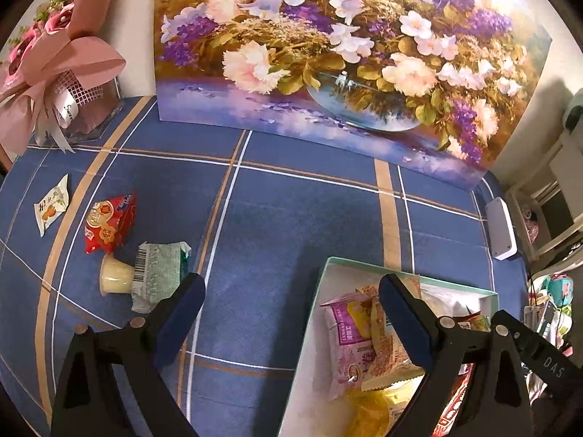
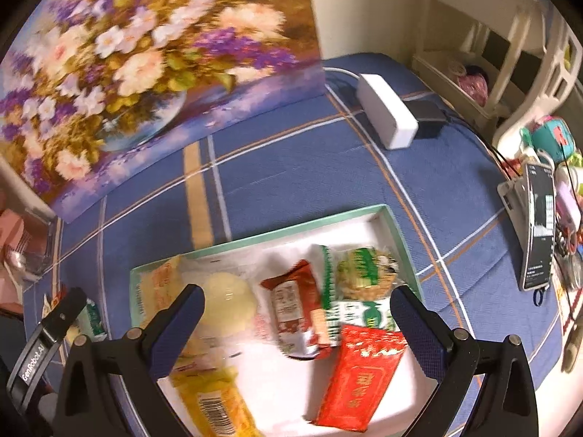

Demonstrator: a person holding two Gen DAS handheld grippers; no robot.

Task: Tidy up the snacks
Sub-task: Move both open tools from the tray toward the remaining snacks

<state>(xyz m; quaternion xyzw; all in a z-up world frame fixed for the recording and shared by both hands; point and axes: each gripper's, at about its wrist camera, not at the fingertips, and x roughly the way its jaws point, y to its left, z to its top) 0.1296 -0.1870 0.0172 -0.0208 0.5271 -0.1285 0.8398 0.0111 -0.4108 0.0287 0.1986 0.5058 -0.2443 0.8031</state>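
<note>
A shallow white box with a mint rim (image 2: 255, 238) lies on the blue plaid tablecloth and holds several snacks: a pale jelly cup (image 2: 227, 302), a red-brown packet (image 2: 295, 309), a round green-wrapped cracker (image 2: 364, 273), a red packet (image 2: 360, 375) and a yellow packet (image 2: 218, 400). My right gripper (image 2: 297, 298) hangs open just above them, touching nothing. My left gripper (image 1: 291, 291) is open over bare cloth, left of the box (image 1: 349, 263). Loose on the cloth to its left lie a white packet (image 1: 51, 204), a red packet (image 1: 109, 225), a green-white packet (image 1: 160, 273) and a jelly cup (image 1: 116, 276).
A large flower painting (image 1: 328, 54) stands along the back of the table. A pink bouquet (image 1: 54, 73) fills the far left corner. A white power block (image 2: 386, 109) and a phone on a stand (image 2: 539, 225) sit at the right edge, beside cluttered shelves.
</note>
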